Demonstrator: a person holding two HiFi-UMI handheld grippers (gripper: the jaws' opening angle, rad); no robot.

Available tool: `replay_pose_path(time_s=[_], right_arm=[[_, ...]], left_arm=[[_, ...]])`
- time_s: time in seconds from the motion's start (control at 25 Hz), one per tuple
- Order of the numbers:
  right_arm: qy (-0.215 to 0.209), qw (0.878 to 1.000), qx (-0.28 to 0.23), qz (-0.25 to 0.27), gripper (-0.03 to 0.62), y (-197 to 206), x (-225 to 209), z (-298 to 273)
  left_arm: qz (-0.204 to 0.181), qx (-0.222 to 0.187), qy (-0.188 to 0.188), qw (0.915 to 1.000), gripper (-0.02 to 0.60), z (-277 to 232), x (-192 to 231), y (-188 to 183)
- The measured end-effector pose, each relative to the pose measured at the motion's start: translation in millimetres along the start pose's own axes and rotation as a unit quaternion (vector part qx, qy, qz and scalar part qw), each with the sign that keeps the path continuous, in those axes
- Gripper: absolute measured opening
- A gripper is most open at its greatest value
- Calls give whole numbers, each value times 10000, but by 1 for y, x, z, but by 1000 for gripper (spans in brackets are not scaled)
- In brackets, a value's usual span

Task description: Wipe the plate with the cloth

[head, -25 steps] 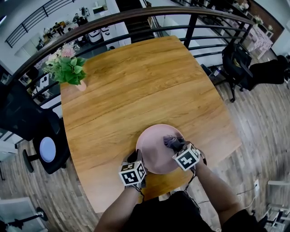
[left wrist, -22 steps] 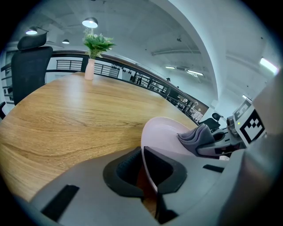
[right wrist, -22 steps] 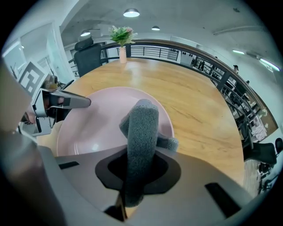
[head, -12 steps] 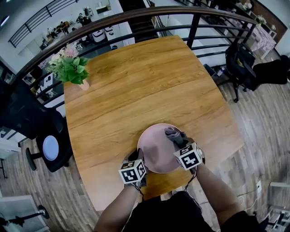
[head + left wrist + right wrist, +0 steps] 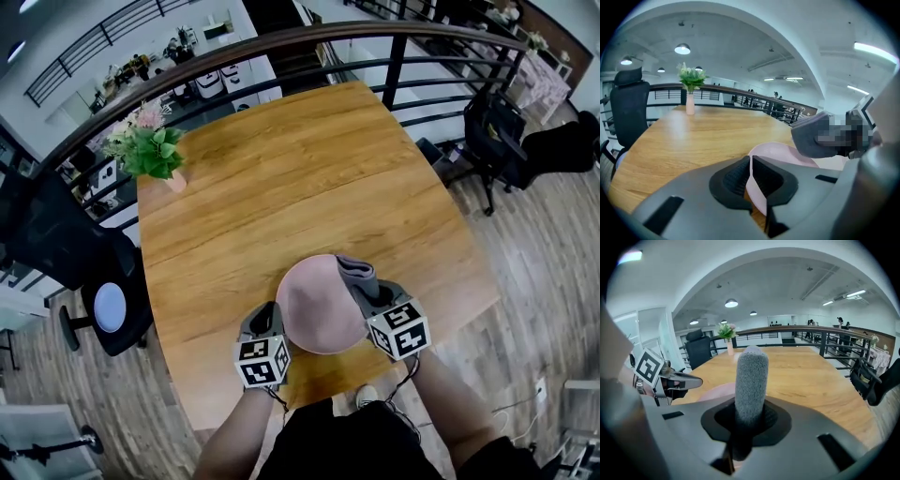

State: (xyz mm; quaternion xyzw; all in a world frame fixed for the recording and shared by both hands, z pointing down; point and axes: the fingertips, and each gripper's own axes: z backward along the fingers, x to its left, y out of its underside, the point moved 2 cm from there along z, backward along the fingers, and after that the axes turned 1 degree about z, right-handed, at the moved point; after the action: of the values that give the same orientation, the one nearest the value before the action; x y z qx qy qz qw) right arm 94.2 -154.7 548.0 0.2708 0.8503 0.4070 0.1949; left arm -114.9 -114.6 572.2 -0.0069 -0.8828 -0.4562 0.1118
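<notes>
Wooden table [image 5: 281,169]; plate [image 5: 319,305] in left hand-held gripper [image 5: 751,178]

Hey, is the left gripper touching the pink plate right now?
Touching. The left gripper view shows the left gripper clamped on the rim of the pink plate, with both pads pressed against it.

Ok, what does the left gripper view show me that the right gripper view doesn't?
Only the left gripper view shows the left hand-held gripper clamped on the rim of the pink plate, seen edge-on between its jaws.

Only the right gripper view shows the right hand-held gripper shut on the grey cloth, which stands upright between its jaws. It also shows a black chair beyond the railing at right.

Both show the wooden table, the vase of flowers at its far edge, part of the plate and the cloth.
</notes>
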Motion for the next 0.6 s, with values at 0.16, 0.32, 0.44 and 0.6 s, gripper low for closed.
replay_pose_path(time_s=[0.16, 0.32, 0.44, 0.6], right_arm=[[-143, 9990, -412, -40, 52, -18, 1, 33], [-272, 9966, -770, 101, 52, -32, 5, 71], [-350, 9941, -1007, 208, 52, -40, 7, 101], [-477, 9903, -1262, 327, 52, -40, 11, 142]], left_arm=[[-426, -488, 31, 9979, 31, 31, -27, -27], [-550, -886, 100, 9945, 23, 65, -57, -46], [-561, -1168, 146, 9915, 23, 91, -80, -56], [-654, -1464, 166, 9869, 21, 128, -112, -57]])
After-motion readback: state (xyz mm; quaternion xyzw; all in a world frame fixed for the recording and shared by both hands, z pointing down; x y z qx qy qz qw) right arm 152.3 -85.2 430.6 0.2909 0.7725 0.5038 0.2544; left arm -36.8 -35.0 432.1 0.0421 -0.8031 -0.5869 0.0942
